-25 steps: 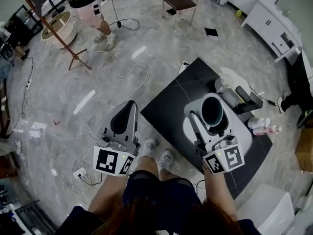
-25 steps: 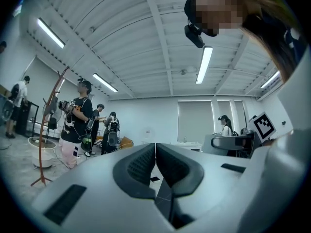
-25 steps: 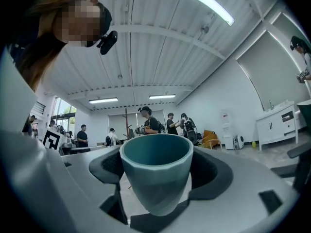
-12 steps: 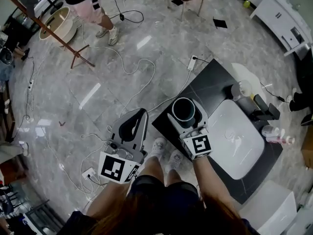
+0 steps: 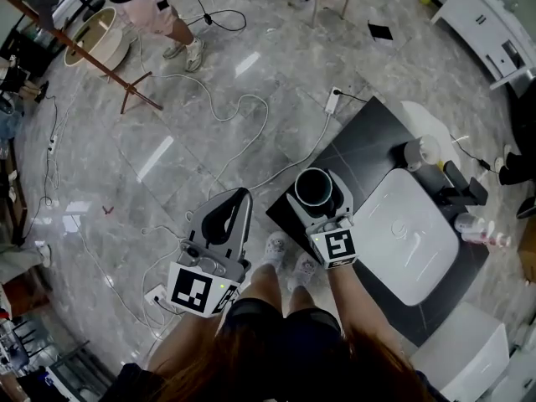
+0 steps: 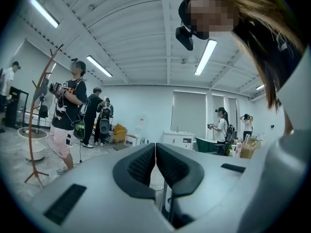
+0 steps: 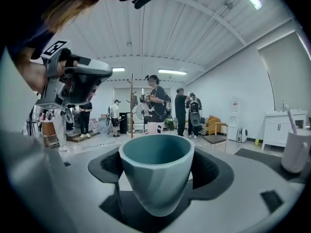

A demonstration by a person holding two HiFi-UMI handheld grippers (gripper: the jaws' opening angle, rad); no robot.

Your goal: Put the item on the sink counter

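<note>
Gripping the teal cup (image 7: 156, 174) w/ the right gripper (image 5: 318, 193), jaws clamping both sides; cup is being held upright over the black sink counter's (image 5: 360, 145) near corner, beside the white basin (image 5: 414, 224). Left gripper (image 6: 155, 165) is hanging over the floor (image 5: 167, 141), jaws pressed together, nothing between.

We see a wooden coat stand (image 5: 126, 80) on the grey marble floor (image 5: 167, 191), with a round cream tub (image 5: 96, 36) just beside it. A bystander in pink shorts (image 5: 155, 11) stands near, and a white power strip (image 5: 336, 96) lies further right.
</note>
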